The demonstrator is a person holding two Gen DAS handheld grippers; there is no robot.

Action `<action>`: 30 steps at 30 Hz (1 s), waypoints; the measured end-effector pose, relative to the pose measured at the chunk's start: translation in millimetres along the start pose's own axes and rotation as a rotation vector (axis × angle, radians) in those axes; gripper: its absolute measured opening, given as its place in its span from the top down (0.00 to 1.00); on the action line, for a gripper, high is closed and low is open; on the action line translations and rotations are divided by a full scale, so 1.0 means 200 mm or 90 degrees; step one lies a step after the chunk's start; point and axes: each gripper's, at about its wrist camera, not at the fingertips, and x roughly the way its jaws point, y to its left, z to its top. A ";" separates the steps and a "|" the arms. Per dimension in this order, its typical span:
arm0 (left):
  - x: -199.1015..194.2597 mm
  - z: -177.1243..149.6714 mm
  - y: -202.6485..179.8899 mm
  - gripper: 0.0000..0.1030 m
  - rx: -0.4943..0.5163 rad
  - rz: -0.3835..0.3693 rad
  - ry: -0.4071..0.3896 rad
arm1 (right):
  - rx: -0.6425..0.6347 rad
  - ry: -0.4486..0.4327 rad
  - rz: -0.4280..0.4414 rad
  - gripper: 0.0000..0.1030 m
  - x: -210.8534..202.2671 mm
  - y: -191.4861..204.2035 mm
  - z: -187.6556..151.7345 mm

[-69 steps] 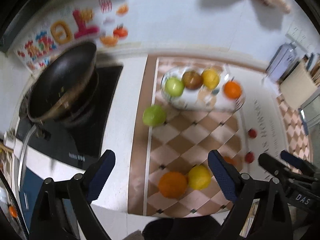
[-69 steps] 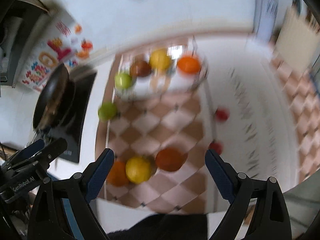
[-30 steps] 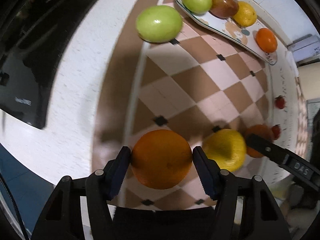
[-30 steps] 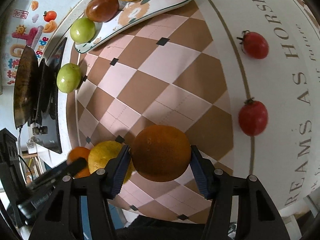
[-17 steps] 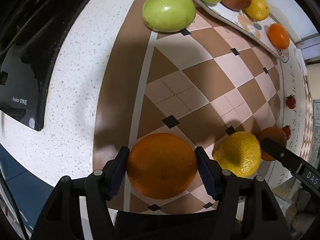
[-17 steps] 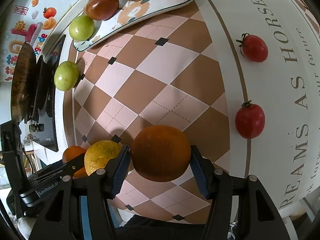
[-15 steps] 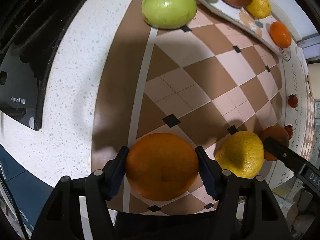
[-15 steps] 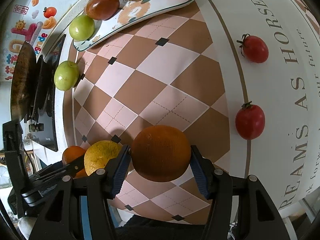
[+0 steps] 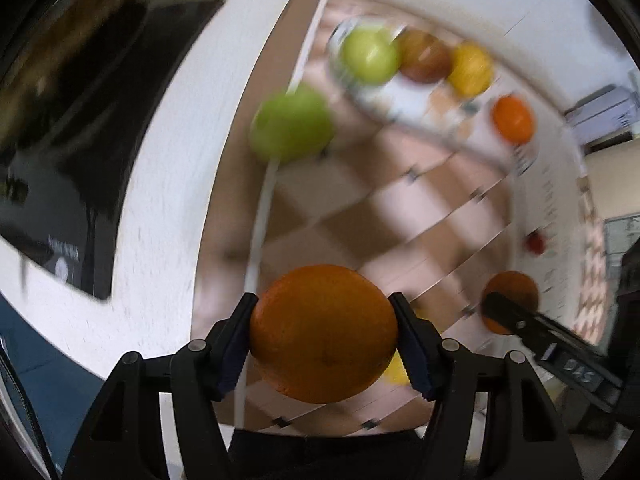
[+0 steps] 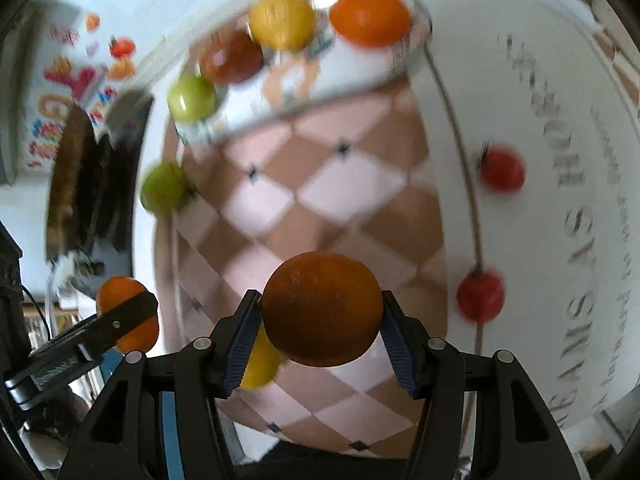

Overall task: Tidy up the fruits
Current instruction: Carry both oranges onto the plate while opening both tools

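Note:
My left gripper (image 9: pixel 323 340) is shut on an orange (image 9: pixel 324 332) and holds it above the checkered mat. My right gripper (image 10: pixel 320 320) is shut on a darker orange (image 10: pixel 322 314), also lifted off the mat. A yellow citrus (image 10: pixel 258 364) lies on the mat below, partly hidden. The oval plate (image 10: pixel 320 76) at the back holds a green apple (image 10: pixel 192 98), a brown fruit (image 10: pixel 232 56), a yellow citrus (image 10: pixel 282 20) and an orange (image 10: pixel 370 16). A loose green apple (image 9: pixel 292 124) lies left of the plate. Both views are blurred.
Two small red tomatoes (image 10: pixel 502 170) (image 10: pixel 480 296) lie on the white lettered mat at the right. A black cooktop (image 9: pixel 80 152) with a pan sits at the left. The counter's front edge is close below both grippers.
Both grippers have risen off the mat with their oranges, and both views have tilted up toward the plate. The yellow citrus stays on the mat.

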 end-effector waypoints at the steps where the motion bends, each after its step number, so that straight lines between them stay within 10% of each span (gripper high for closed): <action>1: -0.04 0.04 -0.02 0.39 0.006 -0.006 -0.009 | 0.000 -0.011 0.004 0.41 -0.03 0.00 0.05; 14: 0.07 0.66 -0.36 0.39 0.050 -0.022 -0.001 | -0.043 -0.046 -0.030 0.41 -0.04 -0.01 0.60; 30: 0.29 0.81 -0.44 0.38 0.047 -0.001 0.068 | -0.058 0.004 -0.042 0.40 0.15 0.03 0.72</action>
